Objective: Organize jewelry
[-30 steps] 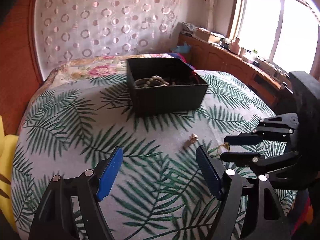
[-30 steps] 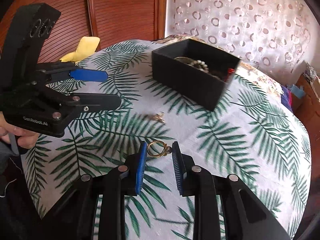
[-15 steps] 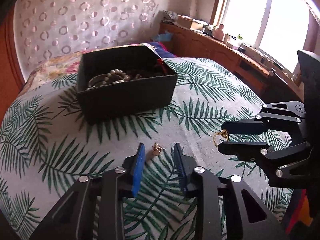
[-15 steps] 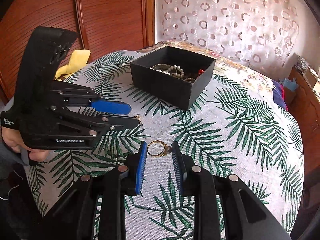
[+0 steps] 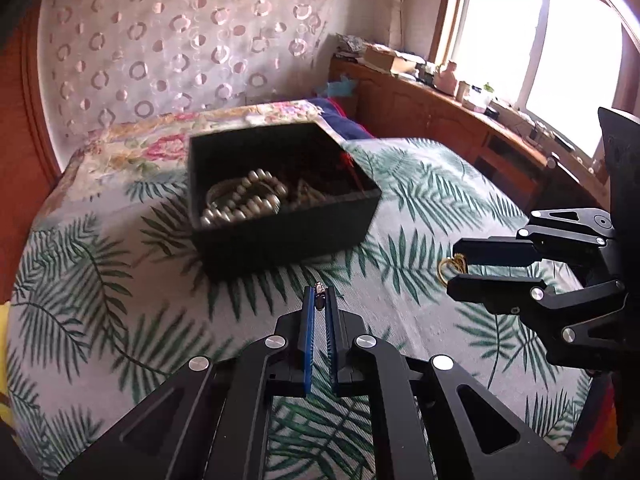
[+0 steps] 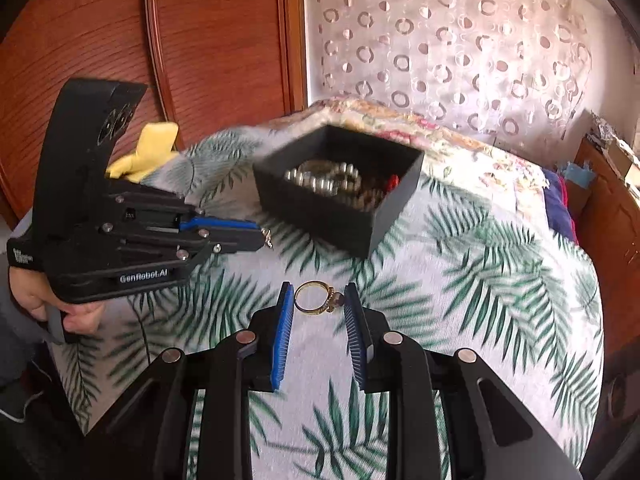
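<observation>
**Both grippers loaded, box not yet reached**

My left gripper (image 5: 319,300): blue pads pressed almost together, pinching a small metal charm (image 5: 319,295) at the very tips. It is too small for me to say whether it is an earring or a pendant. It hangs above the palm-leaf printed cloth (image 5: 120,320), just short of the open black square box (image 5: 288,236).

My right gripper (image 6: 318,300): jaws part-way spread with a thin gold ring with a small set stone (image 6: 316,299) spanning the gap. The stone end touches one pad; at the other pad I cannot tell whether there is contact. Whether the ring is truly held or only bracketed is unclear. From the left wrist it shows only as a gold glint between the black fingers.

Progress, my judgement: well along. The box already holds a string of pale pearl-like beads (image 5: 240,204), some metal bangles and a red item. The two pieces at my pads are the only loose ones I see. Left to do: carry both over the rim and let go.

Poorly seen: box and cloth are motion-blurred; the box's far corners are dark; the cloth's near edge is cut off by my own fingers.
</observation>
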`<state>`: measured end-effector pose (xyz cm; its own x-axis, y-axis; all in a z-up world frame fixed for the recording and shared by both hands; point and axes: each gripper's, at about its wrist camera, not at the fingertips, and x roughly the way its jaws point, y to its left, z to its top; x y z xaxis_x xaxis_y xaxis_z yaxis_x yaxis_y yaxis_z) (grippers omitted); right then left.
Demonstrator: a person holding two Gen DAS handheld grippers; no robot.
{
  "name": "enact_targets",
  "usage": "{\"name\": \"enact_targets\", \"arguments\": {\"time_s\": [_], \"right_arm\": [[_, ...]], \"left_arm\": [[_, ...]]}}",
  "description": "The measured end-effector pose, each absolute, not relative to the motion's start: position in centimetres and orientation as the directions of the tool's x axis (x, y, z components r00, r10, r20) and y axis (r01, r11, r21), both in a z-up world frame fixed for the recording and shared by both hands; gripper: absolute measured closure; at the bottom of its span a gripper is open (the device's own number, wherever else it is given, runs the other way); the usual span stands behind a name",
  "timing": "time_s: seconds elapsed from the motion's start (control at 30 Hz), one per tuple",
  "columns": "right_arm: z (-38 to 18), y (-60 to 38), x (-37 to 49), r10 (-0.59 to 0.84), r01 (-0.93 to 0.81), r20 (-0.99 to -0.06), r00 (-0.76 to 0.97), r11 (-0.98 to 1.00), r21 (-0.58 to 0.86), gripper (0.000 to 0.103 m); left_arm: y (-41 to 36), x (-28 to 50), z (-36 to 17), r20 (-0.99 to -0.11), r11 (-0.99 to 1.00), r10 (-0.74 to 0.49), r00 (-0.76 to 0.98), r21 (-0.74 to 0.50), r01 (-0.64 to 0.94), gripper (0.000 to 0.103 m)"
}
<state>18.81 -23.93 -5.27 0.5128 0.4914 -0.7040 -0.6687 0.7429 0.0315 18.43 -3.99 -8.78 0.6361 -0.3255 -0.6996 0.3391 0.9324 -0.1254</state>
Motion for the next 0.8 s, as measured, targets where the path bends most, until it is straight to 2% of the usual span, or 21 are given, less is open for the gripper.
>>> {"name": "enact_targets", "arguments": {"time_s": [0.27, 0.63, 0.7, 0.73, 0.77, 0.8], "right_arm": [[-3.4, -22.9, 22.9, 0.508, -0.642, -0.66, 0.554, 0.765, 0.05, 0.075], [-3.9, -21.5, 27.1, 0.523, -0.619, -0.678, 0.516, 0.775, 0.127, 0.074], [-4.0, -21.3, 27.4, 0.534, -0.622, -0.677, 0.506, 0.77, 0.142, 0.074], [-4.0, -21.2, 27.7, 0.545, -0.623, -0.679, 0.493, 0.765, 0.162, 0.074], [-4.0, -21.2, 27.9, 0.546, -0.622, -0.681, 0.489, 0.765, 0.167, 0.074], [-3.9, -21.2, 28.0, 0.538, -0.617, -0.681, 0.497, 0.771, 0.158, 0.074]], "left_arm": [[-2.8, 20.2, -5.5, -0.655, 0.942, -0.309, 0.69, -0.113, 0.314, 0.099], [-2.6, 24.5, -4.0, -0.65, 0.965, -0.236, 0.722, -0.071, 0.252, 0.098], [-2.4, 24.7, -3.9, -0.648, 0.969, -0.224, 0.728, -0.069, 0.237, 0.09], [-2.3, 24.8, -3.9, -0.646, 0.971, -0.221, 0.73, -0.074, 0.228, 0.073], [-2.0, 24.9, -3.8, -0.641, 0.973, -0.215, 0.737, -0.078, 0.215, 0.061], [-1.8, 24.9, -3.7, -0.638, 0.975, -0.21, 0.74, -0.079, 0.208, 0.059]]}}
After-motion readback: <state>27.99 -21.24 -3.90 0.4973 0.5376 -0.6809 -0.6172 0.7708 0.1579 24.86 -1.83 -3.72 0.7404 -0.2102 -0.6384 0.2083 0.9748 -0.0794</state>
